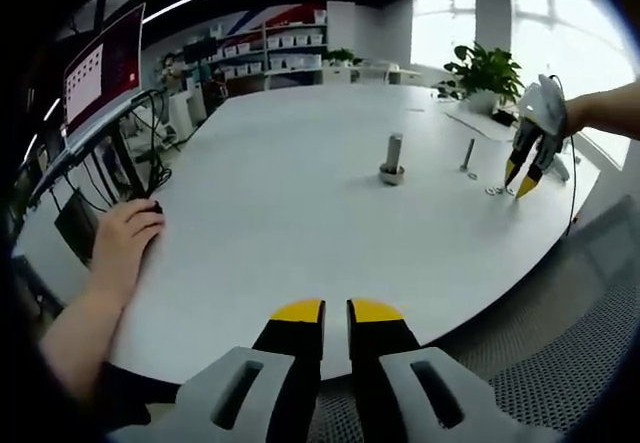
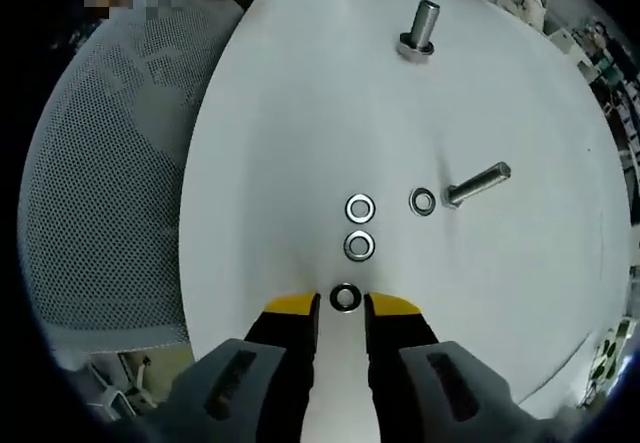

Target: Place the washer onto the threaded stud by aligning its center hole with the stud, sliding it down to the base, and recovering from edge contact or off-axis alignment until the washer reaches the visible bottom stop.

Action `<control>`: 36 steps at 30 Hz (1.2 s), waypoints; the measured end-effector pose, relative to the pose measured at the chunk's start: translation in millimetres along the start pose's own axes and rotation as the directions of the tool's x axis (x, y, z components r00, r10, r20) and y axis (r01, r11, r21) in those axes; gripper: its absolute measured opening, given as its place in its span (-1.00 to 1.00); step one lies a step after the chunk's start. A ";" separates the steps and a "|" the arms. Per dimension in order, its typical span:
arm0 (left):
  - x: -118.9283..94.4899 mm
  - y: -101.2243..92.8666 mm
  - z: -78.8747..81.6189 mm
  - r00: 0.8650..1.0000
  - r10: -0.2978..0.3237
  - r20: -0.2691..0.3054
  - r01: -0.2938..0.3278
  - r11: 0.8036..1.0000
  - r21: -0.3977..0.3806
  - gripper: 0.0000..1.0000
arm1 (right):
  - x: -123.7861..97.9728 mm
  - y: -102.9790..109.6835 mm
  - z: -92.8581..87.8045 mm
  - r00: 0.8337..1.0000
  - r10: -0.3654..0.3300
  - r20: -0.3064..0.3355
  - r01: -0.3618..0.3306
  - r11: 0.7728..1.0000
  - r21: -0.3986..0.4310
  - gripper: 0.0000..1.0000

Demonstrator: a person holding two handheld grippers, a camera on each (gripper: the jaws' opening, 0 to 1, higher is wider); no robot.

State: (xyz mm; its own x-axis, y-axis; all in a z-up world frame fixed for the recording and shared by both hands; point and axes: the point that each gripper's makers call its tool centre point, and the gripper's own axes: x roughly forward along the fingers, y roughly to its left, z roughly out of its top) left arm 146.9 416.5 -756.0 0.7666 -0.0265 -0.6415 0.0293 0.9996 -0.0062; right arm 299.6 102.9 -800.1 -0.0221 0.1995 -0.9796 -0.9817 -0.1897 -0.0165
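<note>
I see a leafy green potted plant (image 1: 487,71) by the windows, beyond my round white table (image 1: 290,193).

I see bright daylight from the tall windows (image 1: 470,18) behind the white oval table (image 1: 300,193), glaring there; both feeds bend at the edges, shadows soft.
</note>
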 end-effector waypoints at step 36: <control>-0.4 1.9 2.7 1.000 0.013 0.024 -0.013 1.000 -0.024 -0.85 | -35.3 -17.9 40.7 0.967 -0.156 0.202 0.103 0.962 0.253 -0.72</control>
State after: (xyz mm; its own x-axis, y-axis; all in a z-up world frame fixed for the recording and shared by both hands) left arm 148.4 418.4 -753.6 0.7821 -0.0136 -0.6230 0.0042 0.9999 -0.0166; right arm 310.3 138.4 -757.1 0.0937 0.4165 -0.9043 -0.9945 0.0809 -0.0658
